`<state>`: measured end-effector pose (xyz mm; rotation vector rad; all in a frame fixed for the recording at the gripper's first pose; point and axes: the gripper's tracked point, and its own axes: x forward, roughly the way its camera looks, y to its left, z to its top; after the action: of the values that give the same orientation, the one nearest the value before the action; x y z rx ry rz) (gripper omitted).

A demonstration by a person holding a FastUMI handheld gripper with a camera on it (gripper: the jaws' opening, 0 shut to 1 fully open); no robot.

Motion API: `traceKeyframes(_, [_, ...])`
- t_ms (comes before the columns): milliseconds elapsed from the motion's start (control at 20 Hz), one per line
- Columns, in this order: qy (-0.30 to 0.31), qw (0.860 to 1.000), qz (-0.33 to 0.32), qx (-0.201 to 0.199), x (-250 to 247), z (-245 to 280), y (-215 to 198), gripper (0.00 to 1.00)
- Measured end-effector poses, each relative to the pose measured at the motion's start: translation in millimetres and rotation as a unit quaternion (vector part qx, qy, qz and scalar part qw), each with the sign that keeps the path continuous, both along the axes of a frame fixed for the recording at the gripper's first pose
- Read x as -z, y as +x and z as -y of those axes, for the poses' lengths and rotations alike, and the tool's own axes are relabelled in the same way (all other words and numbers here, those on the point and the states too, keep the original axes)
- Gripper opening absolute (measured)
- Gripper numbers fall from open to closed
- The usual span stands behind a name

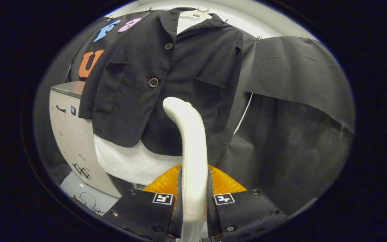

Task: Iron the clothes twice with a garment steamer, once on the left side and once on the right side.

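Your widest backdrop is the black cloth wall (297,111), hung in loose folds behind and to the right of everything else. In front of it, well beyond the fingers, you have the black jacket (166,84) hanging up, its front facing you with two round buttons down the closure and a flap pocket on each side; a white garment (129,161) shows under its hem and again at the open collar. To the left of the jacket stands a pale cabinet (71,134) with a dark handle and a grey top (its lower front carries some small markings too small to make out). Closer in, the garment steamer's white handle (191,144) rises straight up between the fingers and curves over at the top, its tip lying in front of the jacket's lower middle; whether it touches the fabric you cannot tell. Just ahead of the fingers, at the handle's foot, sits the steamer's translucent orange body (166,183). Your tool (193,201) is clamped on that white handle, one finger pressed to each side of it, each finger block carrying a small square marker.
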<state>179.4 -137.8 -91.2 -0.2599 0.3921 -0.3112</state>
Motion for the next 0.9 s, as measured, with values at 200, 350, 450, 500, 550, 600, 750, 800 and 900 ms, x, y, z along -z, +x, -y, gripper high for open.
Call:
traceKeyframes(200, [-0.001, 1.000, -0.020, 0.006, 20.4, -0.1, -9.1, 0.31])
traceKeyframes(350, [0.002, 0.999, -0.042, 0.008, 43.7, -3.8, -18.3, 0.31])
traceKeyframes(450, [0.011, 0.998, -0.062, 0.013, 58.1, -2.9, -23.1, 0.31])
traceKeyframes(500, [0.015, 0.997, -0.070, 0.016, 63.5, -3.3, -25.8, 0.31])
traceKeyframes(550, [0.017, 0.997, -0.076, 0.021, 68.4, -4.3, -30.0, 0.31])
traceKeyframes(600, [0.024, 0.996, -0.077, 0.027, 68.8, -6.0, -34.8, 0.31])
traceKeyframes(750, [0.049, 0.996, -0.057, 0.041, 51.2, -11.7, -46.3, 0.31])
traceKeyframes(800, [0.056, 0.996, -0.048, 0.043, 40.4, -15.6, -50.9, 0.31])
traceKeyframes(900, [0.066, 0.997, -0.025, 0.041, 15.3, -21.2, -62.8, 0.31])
